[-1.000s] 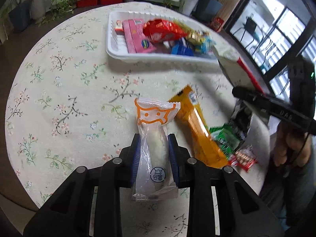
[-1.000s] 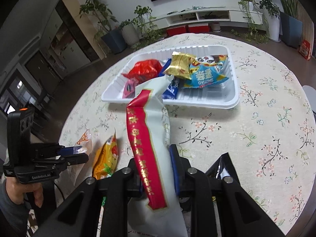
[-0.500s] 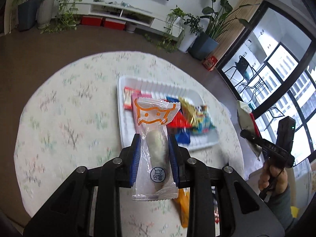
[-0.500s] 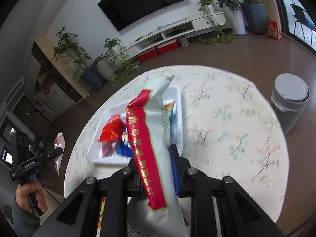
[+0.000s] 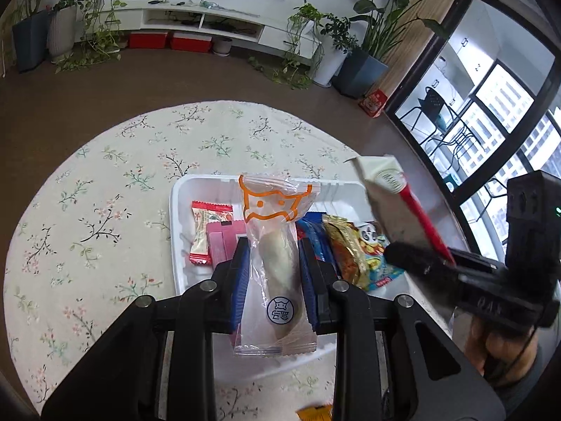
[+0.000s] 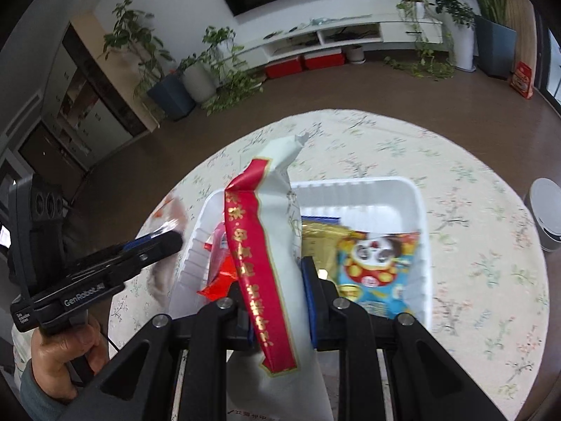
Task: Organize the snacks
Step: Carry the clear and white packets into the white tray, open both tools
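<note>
Two sets of tongs here, each clamped on one snack. The left tongs [image 5: 274,266] pinch a clear packet with an orange cartoon face [image 5: 275,245], held up over the one white tray [image 5: 178,210]. The right tongs [image 6: 271,293] grip a white bag with a red ribbon stripe [image 6: 270,245] over that same tray. In the tray I count roughly six wrappers, incl. a panda bag [image 6: 377,263] and a gold one [image 6: 320,242]. All on a round floral worktop [image 5: 105,193].
</note>
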Available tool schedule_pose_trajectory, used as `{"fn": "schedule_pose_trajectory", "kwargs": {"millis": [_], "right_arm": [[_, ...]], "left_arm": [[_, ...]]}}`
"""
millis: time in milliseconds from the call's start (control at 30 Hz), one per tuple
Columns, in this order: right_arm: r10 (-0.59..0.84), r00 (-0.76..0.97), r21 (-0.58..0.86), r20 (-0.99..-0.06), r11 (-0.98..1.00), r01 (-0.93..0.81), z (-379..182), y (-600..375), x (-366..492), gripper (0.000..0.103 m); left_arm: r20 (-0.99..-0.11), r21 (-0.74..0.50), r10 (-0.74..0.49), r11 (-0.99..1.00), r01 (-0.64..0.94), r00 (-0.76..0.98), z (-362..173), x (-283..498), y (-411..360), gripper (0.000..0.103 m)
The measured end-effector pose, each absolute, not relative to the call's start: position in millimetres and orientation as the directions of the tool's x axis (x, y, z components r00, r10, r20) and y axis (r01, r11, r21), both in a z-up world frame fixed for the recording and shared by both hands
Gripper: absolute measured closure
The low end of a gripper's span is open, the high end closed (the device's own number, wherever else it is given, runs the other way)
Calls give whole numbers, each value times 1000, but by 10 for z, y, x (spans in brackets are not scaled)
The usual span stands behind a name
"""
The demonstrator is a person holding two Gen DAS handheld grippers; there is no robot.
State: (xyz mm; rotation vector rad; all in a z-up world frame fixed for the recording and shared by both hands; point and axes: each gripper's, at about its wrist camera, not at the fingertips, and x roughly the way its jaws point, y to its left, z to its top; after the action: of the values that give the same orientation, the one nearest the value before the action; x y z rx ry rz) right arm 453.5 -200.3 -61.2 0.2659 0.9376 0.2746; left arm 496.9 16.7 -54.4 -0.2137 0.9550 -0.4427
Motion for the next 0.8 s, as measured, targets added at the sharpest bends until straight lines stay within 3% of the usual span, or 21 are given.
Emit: {"fn": "schedule_pose_trajectory", "kwargs": {"millis": [467, 800], "right_arm": [[227, 509, 240, -830, 970, -41, -1064, -1704, 4857, 80], [168, 529, 174, -832, 984, -40, -1143, -1650, 4897, 79]], "left_arm": [[-784, -327, -408, 912, 246, 468, -1133, 5268, 60, 78], [-790, -308, -393, 918, 250, 470, -1341, 5352, 39, 78]]}}
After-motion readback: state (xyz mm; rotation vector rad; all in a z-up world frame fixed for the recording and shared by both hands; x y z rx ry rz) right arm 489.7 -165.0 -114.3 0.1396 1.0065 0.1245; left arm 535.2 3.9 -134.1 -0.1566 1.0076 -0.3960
